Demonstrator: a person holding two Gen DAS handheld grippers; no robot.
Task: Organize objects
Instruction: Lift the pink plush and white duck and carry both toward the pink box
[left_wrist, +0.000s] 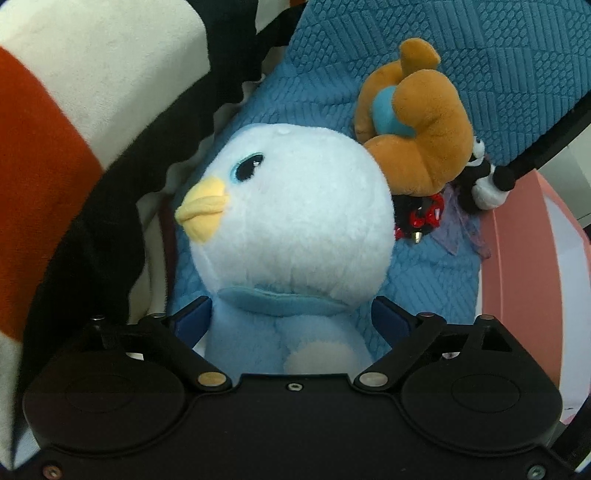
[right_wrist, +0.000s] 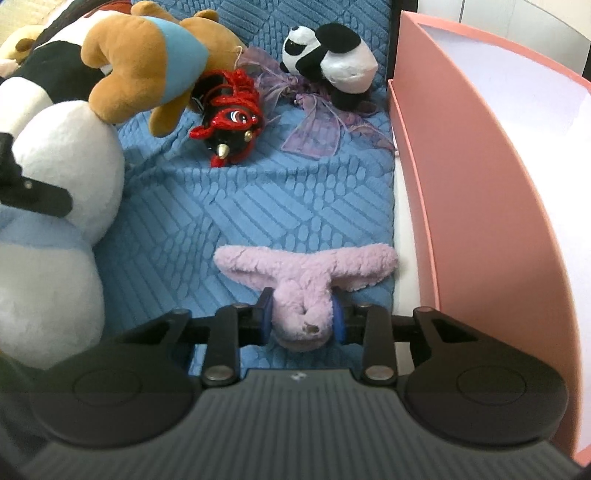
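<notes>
My left gripper (left_wrist: 291, 317) is shut on a pale blue plush penguin (left_wrist: 295, 214) with a yellow beak, its blue pads pressing the body below the head. The penguin also shows in the right wrist view (right_wrist: 55, 192) at the left. My right gripper (right_wrist: 304, 321) is shut on a lilac plush bunny (right_wrist: 303, 273), whose ears spread over the blue quilt (right_wrist: 258, 206). A brown plush dog (right_wrist: 140, 62) with a blue scarf, a red and black lion toy (right_wrist: 229, 114) and a small panda plush (right_wrist: 328, 59) lie further back.
A pink box (right_wrist: 480, 184) with a white inside stands along the right edge of the quilt. A large black, white and orange plush (left_wrist: 74, 129) fills the left of the left wrist view. A purple ribbon bow (right_wrist: 317, 129) lies by the panda.
</notes>
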